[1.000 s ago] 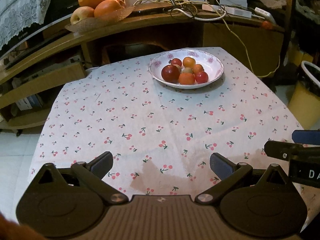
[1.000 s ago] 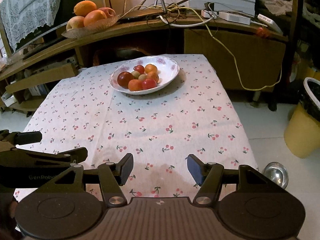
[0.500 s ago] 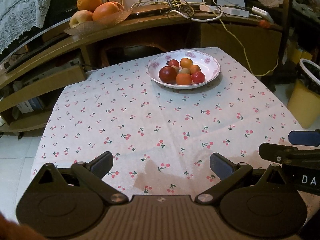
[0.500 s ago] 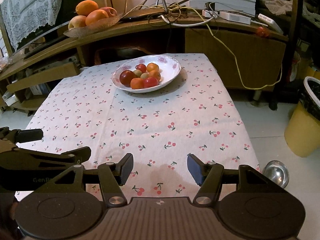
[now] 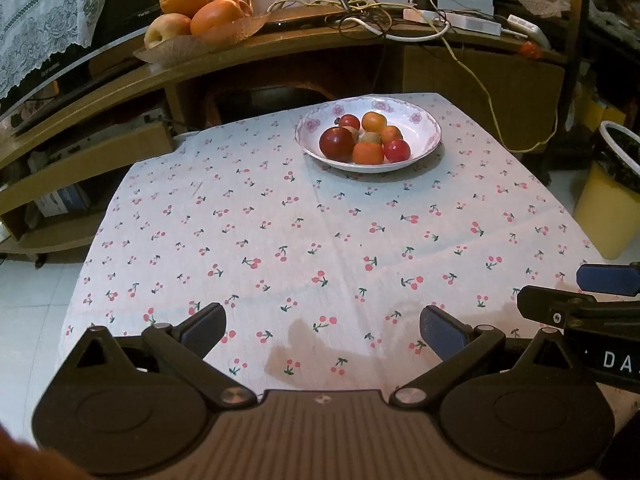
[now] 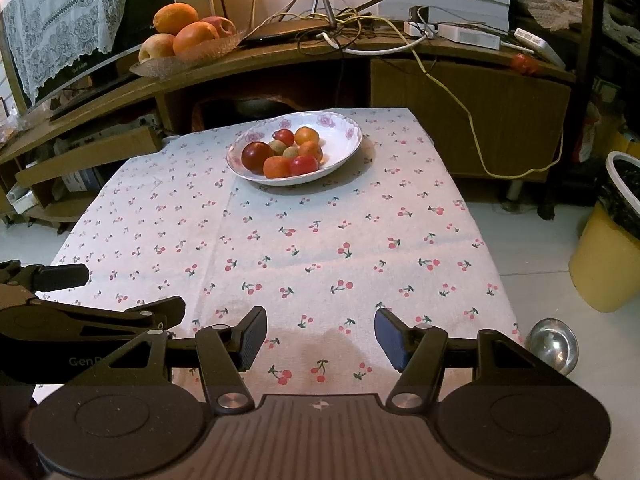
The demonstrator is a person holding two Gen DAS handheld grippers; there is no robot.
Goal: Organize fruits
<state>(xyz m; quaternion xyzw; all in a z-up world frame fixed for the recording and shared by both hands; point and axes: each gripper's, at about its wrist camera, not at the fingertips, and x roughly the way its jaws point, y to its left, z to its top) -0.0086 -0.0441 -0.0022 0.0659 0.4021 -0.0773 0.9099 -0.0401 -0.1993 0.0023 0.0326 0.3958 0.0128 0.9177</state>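
Note:
A white flowered bowl stands at the far end of the cherry-print tablecloth. It holds several small red and orange fruits, among them a dark red apple. My left gripper is open and empty above the near edge of the cloth. My right gripper is open and empty beside it, also at the near edge. Each gripper shows at the side of the other's view.
A brown dish with oranges and apples sits on the wooden desk behind the table, beside tangled cables. A yellow bin stands on the floor at right. A steel bowl lies on the floor.
Both grippers have drawn back a little from the bowl and risen slightly; the bowl looks smaller and farther. Both stay open.

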